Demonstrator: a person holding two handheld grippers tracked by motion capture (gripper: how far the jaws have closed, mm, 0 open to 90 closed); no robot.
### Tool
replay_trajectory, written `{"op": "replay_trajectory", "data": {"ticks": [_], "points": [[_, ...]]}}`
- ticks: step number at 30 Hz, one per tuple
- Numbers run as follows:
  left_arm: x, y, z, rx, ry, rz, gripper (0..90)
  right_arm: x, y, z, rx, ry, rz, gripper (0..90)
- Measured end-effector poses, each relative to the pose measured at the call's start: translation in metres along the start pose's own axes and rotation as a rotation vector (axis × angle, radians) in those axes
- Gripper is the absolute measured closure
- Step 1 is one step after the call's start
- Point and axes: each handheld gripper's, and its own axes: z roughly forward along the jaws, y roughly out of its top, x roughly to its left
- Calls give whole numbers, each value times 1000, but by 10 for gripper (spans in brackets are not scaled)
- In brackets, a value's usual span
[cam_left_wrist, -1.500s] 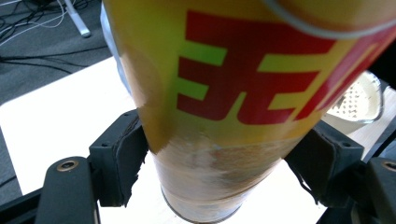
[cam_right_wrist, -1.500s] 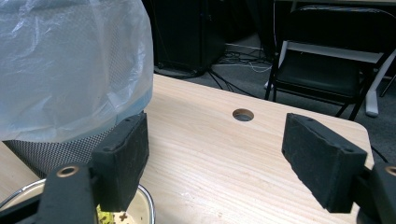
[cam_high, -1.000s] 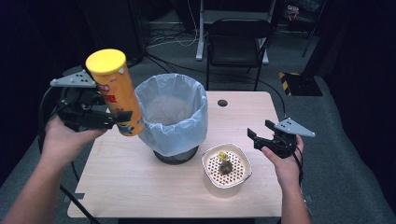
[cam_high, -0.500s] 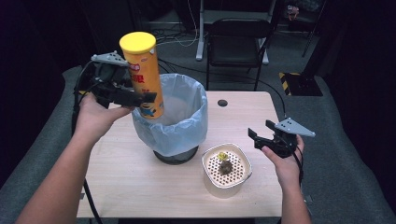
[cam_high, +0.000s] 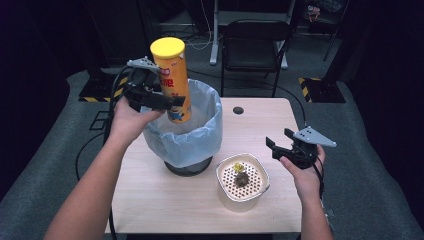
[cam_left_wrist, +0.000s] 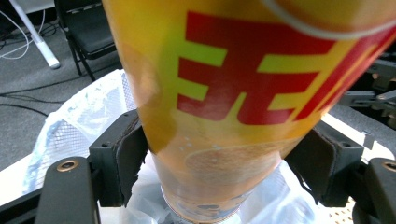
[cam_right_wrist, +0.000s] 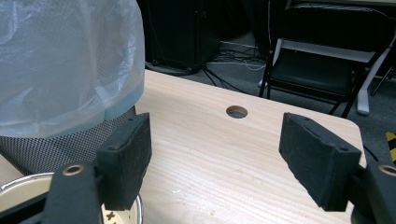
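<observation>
Pale wooden table (cam_high: 260, 200) with rounded corners, standing on grey carpet, with a round cable hole (cam_high: 238, 110) near the far edge. Toward the left, resting on the top, a mesh waste bin (cam_high: 186, 131) lined with a pale plastic bag. Just beside the bin, toward the near right, a round white bowl (cam_high: 242, 181) with a perforated insert.

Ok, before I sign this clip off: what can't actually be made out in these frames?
- Bin contents: high view, the liner and the can cover the inside.
- Can's lid and base: left gripper view, cut off by the frame edges; its print is blurred.
- Dark lump in the strainer bowl: high view, too small to identify.
</observation>
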Motion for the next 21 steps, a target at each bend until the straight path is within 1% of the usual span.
{"op": "replay_trajectory", "data": {"ticks": [1, 2, 3, 4, 5, 6, 9, 11, 13, 14, 18, 19, 21], "points": [[1, -1, 4, 3, 0, 1, 241, 0, 0, 0, 2, 1, 2, 249], [1, -1, 4, 3, 0, 1, 241, 0, 0, 0, 2, 1, 3, 249], [2, -3, 10, 4, 0, -5, 241, 0, 0, 0, 2, 1, 3, 249], [3, -4, 13, 2, 0, -14, 241, 1, 0, 1, 4, 3, 4, 250], [3, -5, 18, 7, 3, -26, 240, 1, 0, 1, 4, 4, 3, 249], [4, -5, 22, 15, -2, -32, 241, 1, 0, 1, 4, 3, 0, 249], [5, -6, 32, 39, -2, -35, 240, 0, 0, 1, 4, 3, -3, 249], [5, -7, 36, 54, -9, -44, 239, 0, 0, 1, 4, 4, 1, 249], [6, -8, 41, 69, -6, -44, 239, 0, 0, 1, 2, 1, 2, 249], [7, -8, 42, 72, -6, -52, 239, -1, 0, 1, 2, 3, 0, 249], [9, -8, 49, 109, -24, -55, 239, -1, 0, 1, 2, 0, -1, 249], [9, -8, 50, 119, -23, -50, 239, -1, 0, 0, 1, -1, -1, 249], [9, -8, 52, 124, -14, -47, 239, -1, 0, 0, 0, 0, 1, 249]]}}
